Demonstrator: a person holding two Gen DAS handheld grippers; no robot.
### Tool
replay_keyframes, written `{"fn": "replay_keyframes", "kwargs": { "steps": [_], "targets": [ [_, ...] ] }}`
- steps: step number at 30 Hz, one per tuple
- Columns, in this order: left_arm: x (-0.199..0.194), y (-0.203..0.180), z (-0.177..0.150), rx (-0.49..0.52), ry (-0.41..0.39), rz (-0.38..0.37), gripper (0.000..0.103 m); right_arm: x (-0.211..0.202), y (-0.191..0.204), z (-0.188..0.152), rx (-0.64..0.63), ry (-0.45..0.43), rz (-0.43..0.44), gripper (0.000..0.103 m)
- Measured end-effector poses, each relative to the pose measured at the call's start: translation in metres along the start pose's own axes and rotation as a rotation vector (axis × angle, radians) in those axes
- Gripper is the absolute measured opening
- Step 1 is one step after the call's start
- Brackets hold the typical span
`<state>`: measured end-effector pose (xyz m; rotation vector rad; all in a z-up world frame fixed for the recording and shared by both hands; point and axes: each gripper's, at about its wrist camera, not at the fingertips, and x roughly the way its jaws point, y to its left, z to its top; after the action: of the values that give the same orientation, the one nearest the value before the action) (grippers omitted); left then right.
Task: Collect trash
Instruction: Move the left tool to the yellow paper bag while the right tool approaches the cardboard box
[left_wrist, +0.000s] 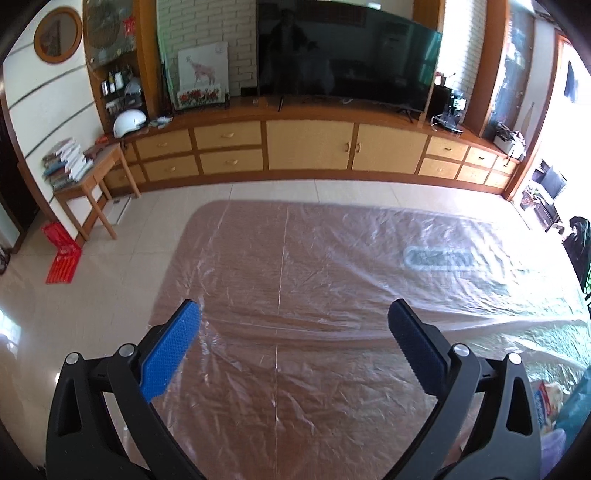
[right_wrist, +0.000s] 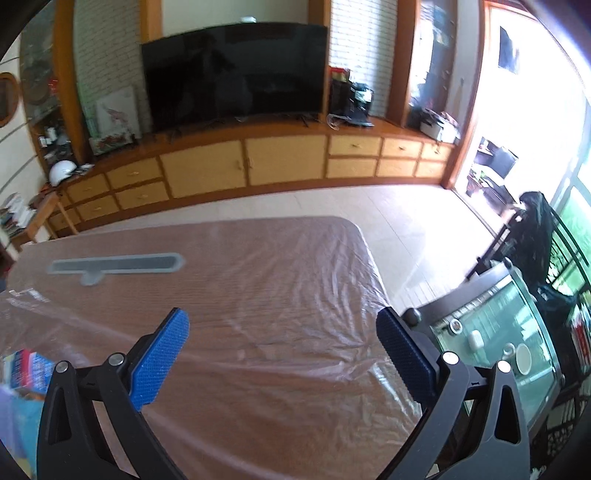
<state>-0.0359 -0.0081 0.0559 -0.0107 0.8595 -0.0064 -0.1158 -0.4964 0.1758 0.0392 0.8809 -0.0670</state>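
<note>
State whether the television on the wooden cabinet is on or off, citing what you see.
Off, apparently. The television screen is dark in both views and shows only dim reflections of the room.

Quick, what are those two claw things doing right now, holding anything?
Left hand-held gripper: open, holding nothing, above the plastic-covered table.
Right hand-held gripper: open, holding nothing.
</note>
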Motion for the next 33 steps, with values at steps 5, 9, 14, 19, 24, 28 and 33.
{"fn": "replay_keyframes", "kwargs": {
  "steps": [5,9,14,19,24,28,33],
  "targets": [
    [-0.053,-0.013,-0.015,0.064,-0.05,-0.088,0.101,-0.058,0.026,-0.007,-0.052,-0.034,0.129,0.099],
    [-0.101,-0.031,-0.049,0.149,-0.062,-0.18,0.101,-0.099,0.047,-0.027,-0.118,-0.034,0.232,0.099],
    [-0.138,-0.052,-0.086,0.229,-0.022,-0.296,0.102,-0.132,0.07,-0.067,-0.191,0.032,0.337,0.099],
    [-0.153,-0.078,-0.115,0.227,0.065,-0.436,0.102,-0.144,0.095,-0.105,-0.257,0.097,0.379,0.099],
    [-0.136,-0.098,-0.129,0.218,0.174,-0.511,0.101,-0.144,0.105,-0.131,-0.344,0.152,0.425,0.099],
    [-0.111,-0.108,-0.136,0.194,0.246,-0.535,0.101,-0.133,0.115,-0.15,-0.397,0.175,0.387,0.099],
    [-0.089,-0.107,-0.135,0.171,0.299,-0.534,0.101,-0.118,0.121,-0.156,-0.414,0.199,0.402,0.099]
  ]
}}
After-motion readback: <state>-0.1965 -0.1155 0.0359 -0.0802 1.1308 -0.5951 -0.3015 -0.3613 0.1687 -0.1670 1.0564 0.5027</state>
